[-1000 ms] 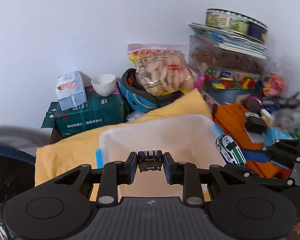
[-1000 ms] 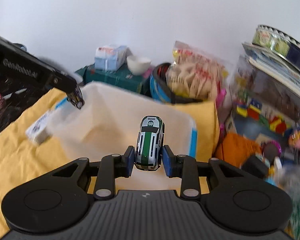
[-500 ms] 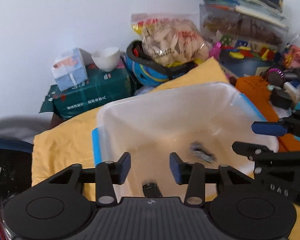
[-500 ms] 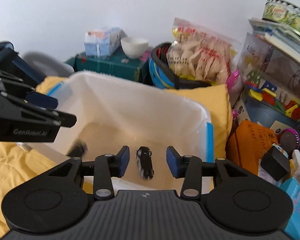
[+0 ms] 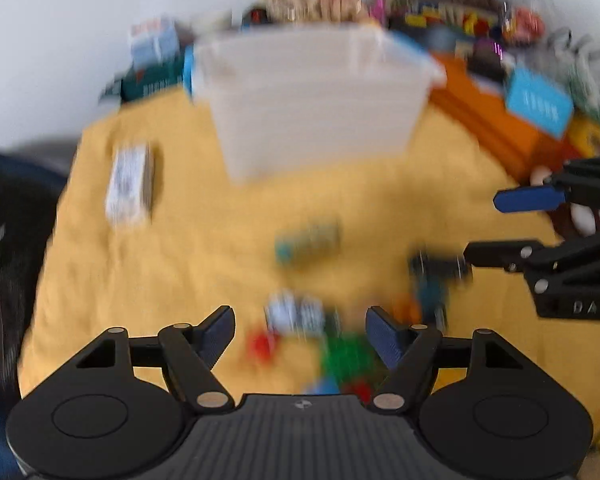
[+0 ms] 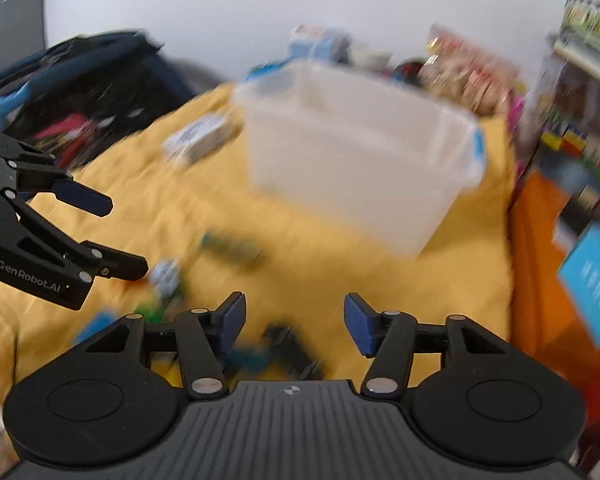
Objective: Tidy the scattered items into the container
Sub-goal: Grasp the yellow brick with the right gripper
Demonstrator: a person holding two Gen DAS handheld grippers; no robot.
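Both views are motion-blurred. The clear plastic container [image 5: 316,100] stands on the yellow cloth [image 5: 204,240]; it also shows in the right wrist view [image 6: 356,160]. My left gripper [image 5: 300,334] is open and empty, low over small scattered toys: a white and blue one [image 5: 296,314], a red piece [image 5: 262,346] and a green piece [image 5: 344,354]. My right gripper [image 6: 294,320] is open and empty over a dark blue-black toy [image 6: 284,348]. A green-yellow item [image 5: 308,242] lies mid-cloth. A white box [image 5: 128,184] lies left of the container.
Clutter lines the back and right: an orange box [image 5: 496,120], a blue card [image 5: 538,102], a snack bag [image 6: 468,68], a green carton [image 5: 152,80]. A dark bag [image 6: 80,92] sits at the left in the right wrist view.
Both grippers dropped their toy cars into the container, opened wider, and pulled back and down from it to the scattered toys on the cloth.
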